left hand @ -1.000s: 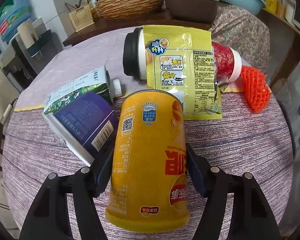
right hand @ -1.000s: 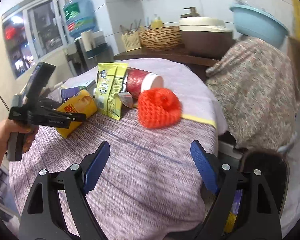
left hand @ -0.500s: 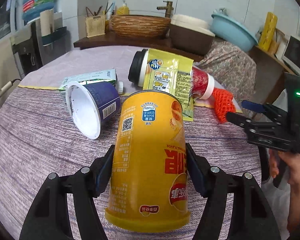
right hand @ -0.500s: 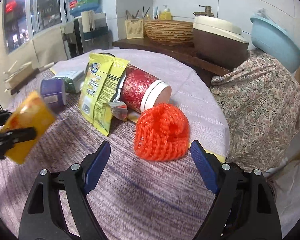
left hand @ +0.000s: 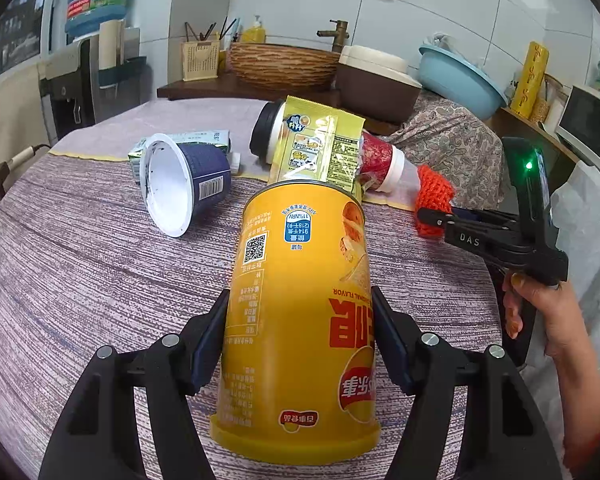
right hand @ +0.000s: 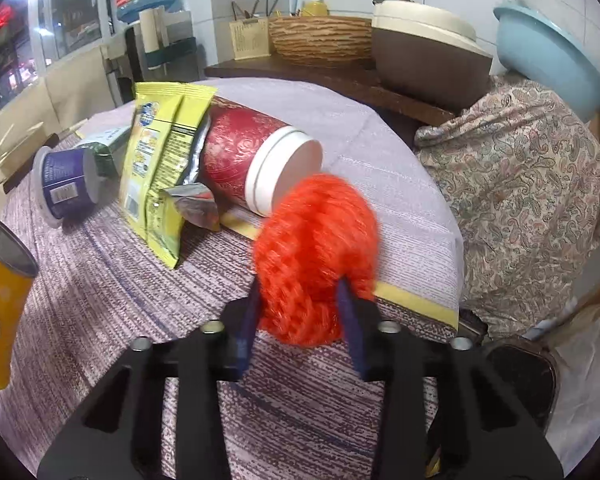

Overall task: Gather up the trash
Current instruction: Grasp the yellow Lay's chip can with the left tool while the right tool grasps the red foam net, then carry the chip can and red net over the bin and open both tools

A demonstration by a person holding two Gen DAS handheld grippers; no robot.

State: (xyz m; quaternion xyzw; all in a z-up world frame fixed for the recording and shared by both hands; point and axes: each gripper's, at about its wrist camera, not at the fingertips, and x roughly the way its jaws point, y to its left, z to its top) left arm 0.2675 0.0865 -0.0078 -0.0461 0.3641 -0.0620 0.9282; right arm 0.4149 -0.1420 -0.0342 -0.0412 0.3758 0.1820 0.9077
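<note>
My left gripper (left hand: 298, 312) is shut on a yellow chip can (left hand: 300, 264), held tilted above the purple-clothed table (left hand: 80, 260). In the right wrist view the can (right hand: 0, 300) shows at the far left edge. My right gripper (right hand: 300, 304) is closing its jaws, and the blue pads (right hand: 350, 320) pinch the near part of an orange foam net (right hand: 316, 240) by the table's right edge. The left wrist view shows that gripper (left hand: 432, 216) meeting the net (left hand: 434, 192), with a hand on its handle. A red paper cup (right hand: 244, 152), yellow snack bag (right hand: 160, 160), purple tub (right hand: 66, 184) and green carton (right hand: 104, 140) lie behind.
Beyond the table a wooden counter carries a wicker basket (left hand: 280, 64), a brown pot (left hand: 376, 80) and a blue basin (left hand: 460, 76). A paisley cloth (right hand: 520, 184) covers something at the right. White plastic (left hand: 588, 240) hangs past the table's right edge.
The right gripper went forward to the orange net and its jaws narrowed onto it. The left gripper drew back from the pile with the chip can, rolling level.
</note>
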